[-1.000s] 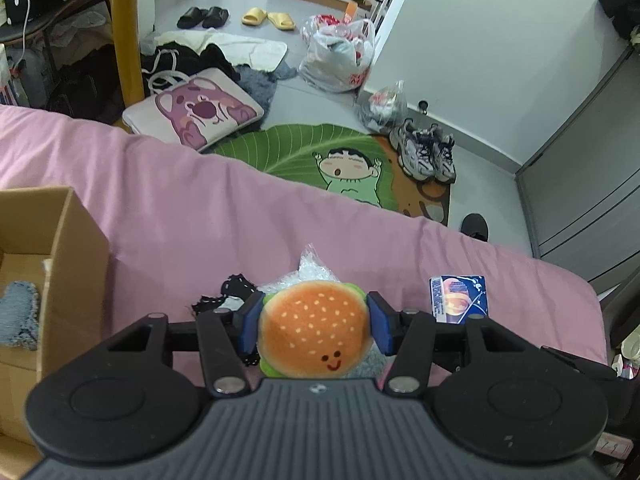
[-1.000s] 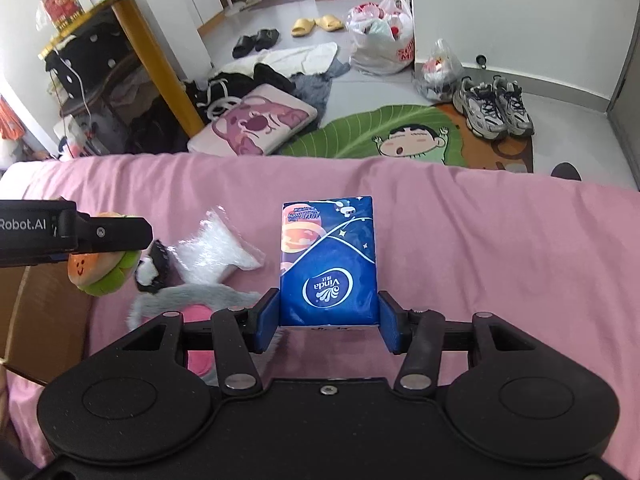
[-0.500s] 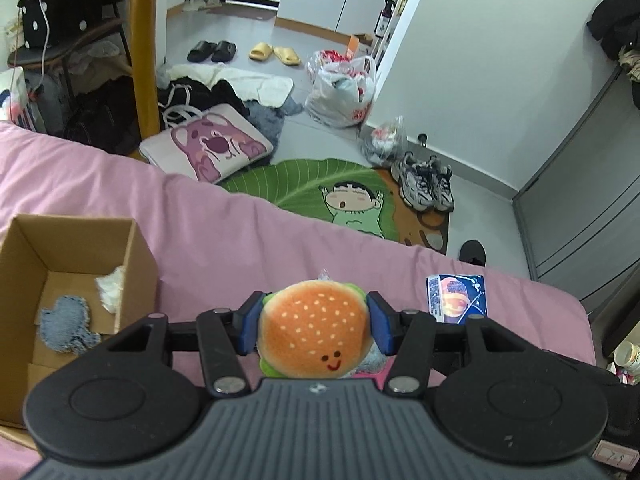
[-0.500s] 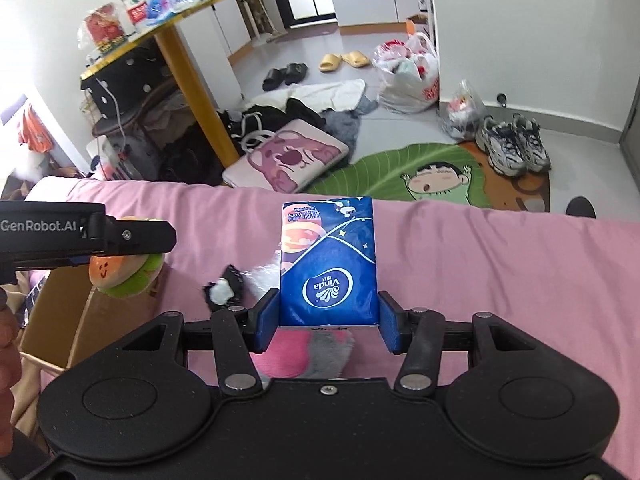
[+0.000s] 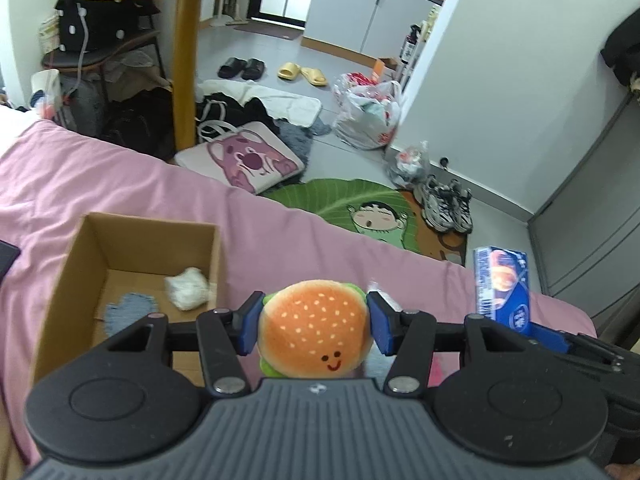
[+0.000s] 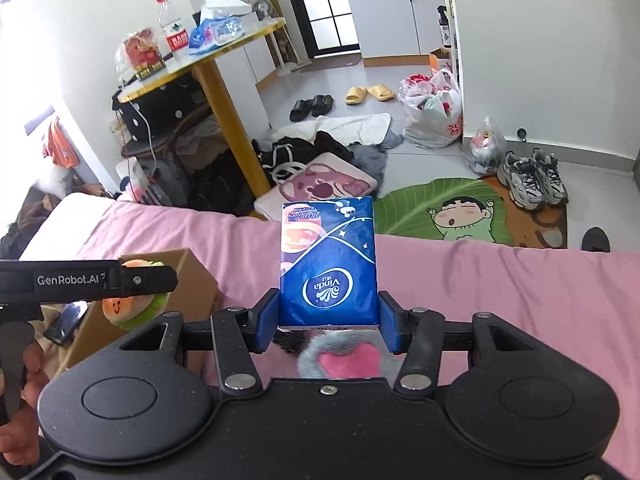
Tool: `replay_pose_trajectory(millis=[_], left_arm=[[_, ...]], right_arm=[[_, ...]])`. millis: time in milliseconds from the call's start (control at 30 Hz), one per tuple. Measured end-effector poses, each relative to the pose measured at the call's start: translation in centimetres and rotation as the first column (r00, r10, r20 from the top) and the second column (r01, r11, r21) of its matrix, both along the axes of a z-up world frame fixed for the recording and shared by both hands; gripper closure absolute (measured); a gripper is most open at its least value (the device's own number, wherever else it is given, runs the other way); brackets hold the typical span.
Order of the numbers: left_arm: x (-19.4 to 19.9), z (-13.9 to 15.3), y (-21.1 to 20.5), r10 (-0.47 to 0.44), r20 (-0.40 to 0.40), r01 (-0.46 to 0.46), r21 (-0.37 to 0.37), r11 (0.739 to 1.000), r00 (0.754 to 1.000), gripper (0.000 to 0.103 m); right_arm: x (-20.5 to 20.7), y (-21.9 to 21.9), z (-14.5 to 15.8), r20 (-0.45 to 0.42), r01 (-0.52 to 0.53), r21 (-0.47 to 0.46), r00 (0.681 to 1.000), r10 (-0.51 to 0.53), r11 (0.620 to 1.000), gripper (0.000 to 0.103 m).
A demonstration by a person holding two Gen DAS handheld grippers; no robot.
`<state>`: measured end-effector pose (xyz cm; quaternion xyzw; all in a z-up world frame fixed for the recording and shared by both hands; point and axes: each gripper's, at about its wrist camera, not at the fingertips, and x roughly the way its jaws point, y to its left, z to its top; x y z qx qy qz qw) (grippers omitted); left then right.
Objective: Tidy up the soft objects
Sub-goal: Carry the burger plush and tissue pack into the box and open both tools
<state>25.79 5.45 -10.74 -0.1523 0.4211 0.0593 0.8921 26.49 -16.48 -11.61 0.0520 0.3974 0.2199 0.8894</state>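
We hold burger plush (image 5: 314,330) clamped in left gripper (image 5: 313,328), lifted just right of cardboard box (image 5: 120,236) — blue knit piece (image 5: 128,310) and white wad (image 5: 187,294) already inside. Right gripper (image 6: 328,322) pinches Vinda tissue pack (image 6: 328,260) above pink bedsheet (image 6: 500,300). Grey-pink plush (image 6: 340,360) left on bed — we judge roughly halfway.

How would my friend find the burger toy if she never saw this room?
Look at the pink bed, then the open cardboard box on it. Just right of the box, the left gripper squeezes the burger plush: the only round orange thing with a drawn smile.
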Motion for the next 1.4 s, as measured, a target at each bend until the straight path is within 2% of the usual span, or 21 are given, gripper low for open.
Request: replay_pose_trajectory(millis=[400, 633, 900, 1400], left_arm=[[-2.2, 1.3, 5.1, 0.093, 0.037, -0.093, 0.015, 0.996, 0.995, 0.049], [-2.4, 0.1, 8.3, 0.176, 0.034, -0.175, -0.020, 0.984, 0.984, 0.049], [-2.3, -1.0, 11.2, 0.247, 0.030, -0.246, -0.027, 0.969, 0.968, 0.049], [-1.0, -3.4, 14.7, 0.295, 0.016, -0.294, -0.058, 0.954, 0.955, 0.049]], right_arm=[[-1.0, 2.3, 0.5, 0.012, -0.020, 0.011, 1.000, 0.020, 1.000, 0.053], [-1.4, 4.5, 0.4, 0.018, -0.066, 0.001, 0.998, 0.066, 0.998, 0.053], [-1.8, 8.1, 0.3, 0.003, -0.123, 0.016, 0.992, 0.123, 0.992, 0.053], [-2.0, 13.5, -1.2, -0.039, -0.198, 0.039, 0.979, 0.199, 0.980, 0.053]])
